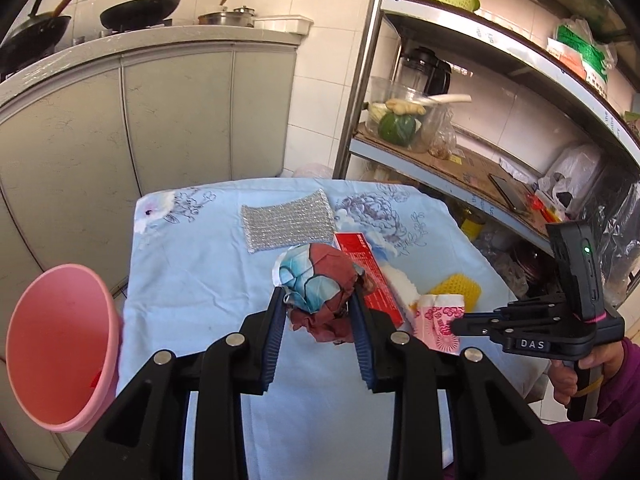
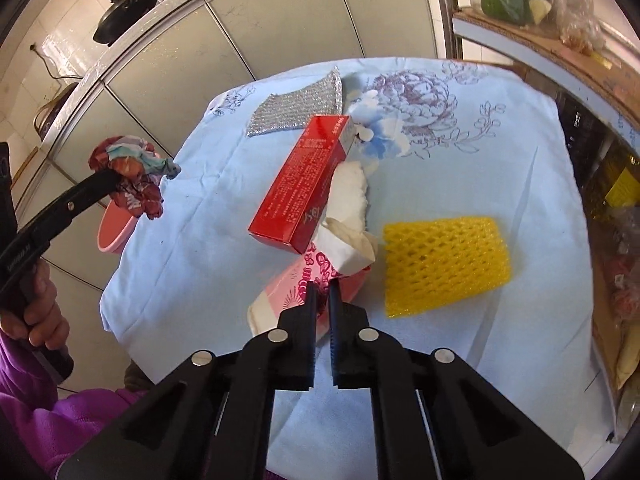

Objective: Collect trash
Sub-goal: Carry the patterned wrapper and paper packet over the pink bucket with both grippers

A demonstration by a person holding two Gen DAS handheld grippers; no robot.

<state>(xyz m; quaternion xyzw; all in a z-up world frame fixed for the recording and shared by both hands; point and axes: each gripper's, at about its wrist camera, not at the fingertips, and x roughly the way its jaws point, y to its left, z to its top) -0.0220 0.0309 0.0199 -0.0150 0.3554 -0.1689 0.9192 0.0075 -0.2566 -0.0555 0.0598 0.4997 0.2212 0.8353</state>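
left hand-held gripper clamped on crumpled wrapper, raised clear of tabletop, beside pink bin | right hand-held gripper pinched together on pink tissue packet

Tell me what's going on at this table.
A person is clearing trash off a table covered with a blue floral cloth. The left hand-held gripper is shut on a crumpled red and teal wrapper, lifted clear of the cloth, with a pink bin beside the table. The right hand-held gripper has pinched the pink tissue pack. A red box, yellow foam net and silver scouring pad lie on the cloth.
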